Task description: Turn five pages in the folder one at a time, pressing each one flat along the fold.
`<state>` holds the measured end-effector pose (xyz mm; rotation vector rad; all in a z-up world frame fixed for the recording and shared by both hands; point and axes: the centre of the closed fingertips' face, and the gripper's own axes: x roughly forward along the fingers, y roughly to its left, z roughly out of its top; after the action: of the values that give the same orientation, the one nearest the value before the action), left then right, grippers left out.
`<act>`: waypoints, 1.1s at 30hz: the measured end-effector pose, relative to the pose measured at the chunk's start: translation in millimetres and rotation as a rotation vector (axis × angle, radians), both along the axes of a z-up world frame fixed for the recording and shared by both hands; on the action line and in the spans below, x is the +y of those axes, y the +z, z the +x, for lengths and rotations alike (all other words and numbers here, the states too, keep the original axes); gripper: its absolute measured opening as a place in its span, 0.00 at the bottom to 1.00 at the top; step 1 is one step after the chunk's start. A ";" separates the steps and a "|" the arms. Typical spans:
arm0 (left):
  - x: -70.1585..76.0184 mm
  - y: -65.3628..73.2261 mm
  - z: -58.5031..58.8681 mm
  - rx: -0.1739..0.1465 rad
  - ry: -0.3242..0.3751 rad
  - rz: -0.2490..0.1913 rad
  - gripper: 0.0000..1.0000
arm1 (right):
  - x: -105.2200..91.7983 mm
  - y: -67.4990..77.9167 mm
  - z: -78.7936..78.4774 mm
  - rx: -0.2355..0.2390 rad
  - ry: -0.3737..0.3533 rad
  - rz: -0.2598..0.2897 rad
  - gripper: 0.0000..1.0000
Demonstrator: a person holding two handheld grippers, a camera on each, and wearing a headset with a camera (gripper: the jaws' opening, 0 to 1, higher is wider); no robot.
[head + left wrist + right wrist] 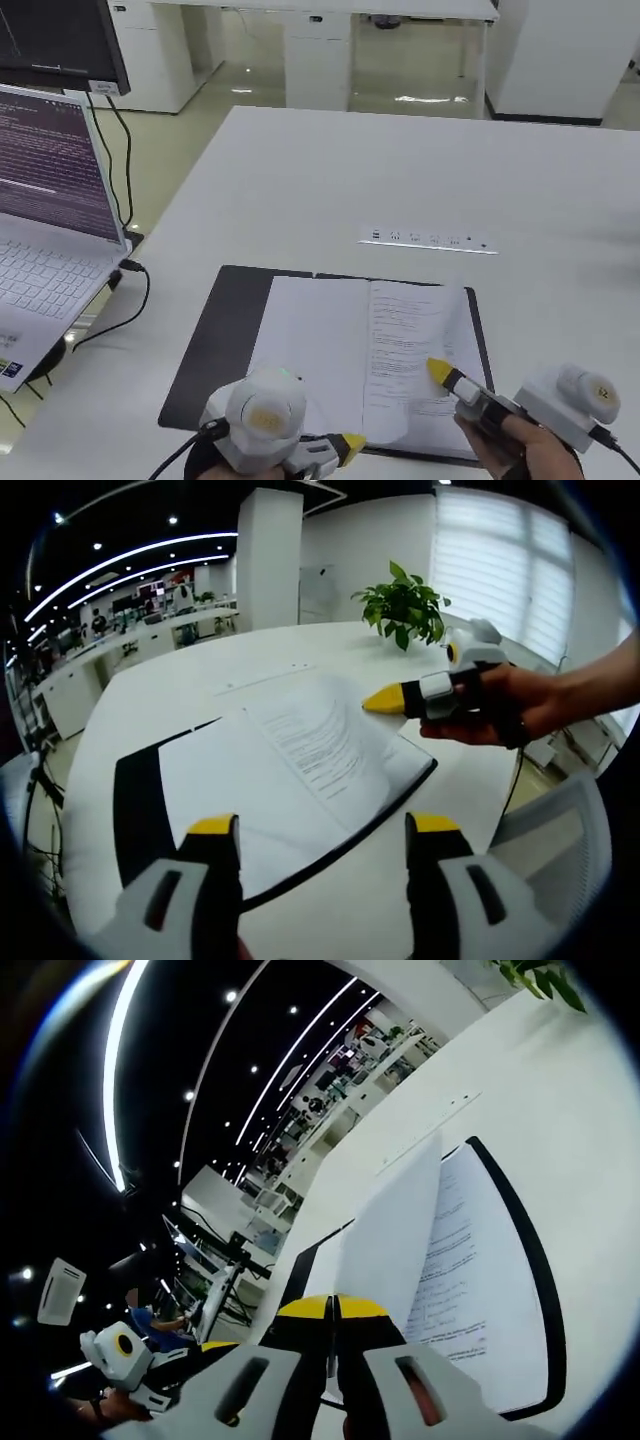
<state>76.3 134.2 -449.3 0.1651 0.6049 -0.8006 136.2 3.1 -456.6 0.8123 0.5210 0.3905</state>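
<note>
Right gripper point(332, 1308): fingers clenched on the lifted page point(395, 1225), which curls above the folder's point(215, 340) right half. Left gripper point(325, 830): fingers released, empty, over the near edge. Folder open on table point(400, 170); laptop point(50, 250) left.

Open laptop point(45, 260) with black cable point(125, 310) at left, potted plant point(403, 605) beyond table point(400, 170).

Laptop point(45, 260) cut by edge (page point(410, 340) print unreadable)
</note>
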 end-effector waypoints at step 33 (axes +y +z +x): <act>50.7 10.6 -1.7 -0.006 0.110 -0.016 0.69 | 115.6 3.5 13.8 -0.002 0.162 0.057 0.00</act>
<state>74.7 184.9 -438.7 0.1184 0.5971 -0.6979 150.0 118.7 -453.1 0.8266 0.5781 0.5570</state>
